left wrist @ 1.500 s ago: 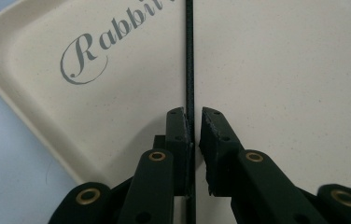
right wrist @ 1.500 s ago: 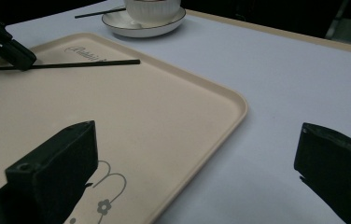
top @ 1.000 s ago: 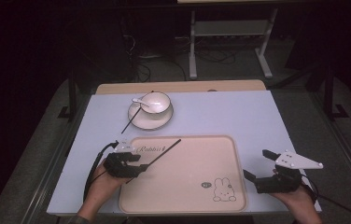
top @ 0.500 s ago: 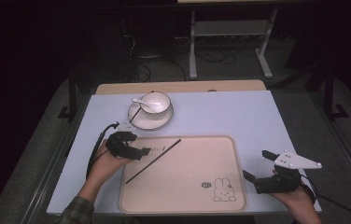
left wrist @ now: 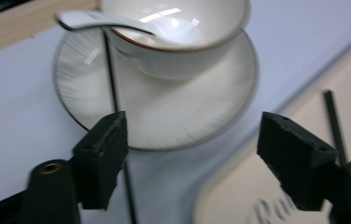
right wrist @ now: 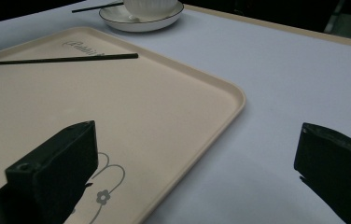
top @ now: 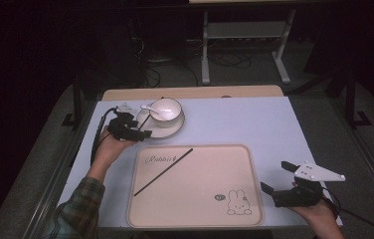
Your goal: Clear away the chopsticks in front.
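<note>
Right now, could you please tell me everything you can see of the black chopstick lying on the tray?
The black chopstick is a thin, straight, dark stick, matte in look. It lies flat and diagonal on the beige tray, its far end by the printed script near the tray's far rim, its near end toward the left rim. Nothing else touches it. The left gripper hovers apart by the saucer.

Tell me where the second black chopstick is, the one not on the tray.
In the high view the second chopstick leans across the saucer's left rim, beside the cup, at the table's far left just ahead of the left tongs.
</note>
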`<state>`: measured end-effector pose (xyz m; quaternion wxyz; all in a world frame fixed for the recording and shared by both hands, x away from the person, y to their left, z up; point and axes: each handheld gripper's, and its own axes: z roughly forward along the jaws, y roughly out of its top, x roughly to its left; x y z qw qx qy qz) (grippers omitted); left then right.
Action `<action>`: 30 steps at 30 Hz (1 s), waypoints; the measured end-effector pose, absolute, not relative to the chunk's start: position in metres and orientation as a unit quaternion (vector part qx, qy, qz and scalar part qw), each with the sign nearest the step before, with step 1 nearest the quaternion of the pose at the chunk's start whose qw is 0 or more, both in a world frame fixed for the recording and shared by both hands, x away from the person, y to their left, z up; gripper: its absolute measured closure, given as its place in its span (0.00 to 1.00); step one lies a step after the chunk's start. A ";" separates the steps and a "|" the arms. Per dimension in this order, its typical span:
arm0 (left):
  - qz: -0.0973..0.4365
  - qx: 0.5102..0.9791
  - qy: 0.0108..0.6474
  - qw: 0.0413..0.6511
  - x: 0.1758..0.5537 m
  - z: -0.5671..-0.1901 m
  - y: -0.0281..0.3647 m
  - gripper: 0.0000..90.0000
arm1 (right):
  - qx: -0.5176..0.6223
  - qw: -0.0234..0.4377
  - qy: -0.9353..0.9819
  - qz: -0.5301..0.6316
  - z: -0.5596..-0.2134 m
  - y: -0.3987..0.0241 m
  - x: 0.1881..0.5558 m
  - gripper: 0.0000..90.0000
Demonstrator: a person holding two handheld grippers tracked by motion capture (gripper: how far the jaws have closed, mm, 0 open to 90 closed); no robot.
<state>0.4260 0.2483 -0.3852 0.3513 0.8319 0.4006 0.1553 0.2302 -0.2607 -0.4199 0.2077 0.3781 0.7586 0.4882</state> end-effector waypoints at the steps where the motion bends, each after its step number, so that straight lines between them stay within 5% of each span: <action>1: 0.160 0.829 0.406 0.350 0.433 -0.385 0.250 0.34 | 0.378 0.208 0.759 0.488 -0.420 -0.261 0.230 0.00; 14: 0.177 0.815 0.439 0.335 0.473 -0.404 0.250 0.71 | 0.380 0.206 0.757 0.490 -0.420 -0.263 0.229 0.00; 30: 0.185 0.814 0.453 0.312 0.481 -0.423 0.243 0.92 | 0.378 0.207 0.756 0.494 -0.419 -0.264 0.228 0.00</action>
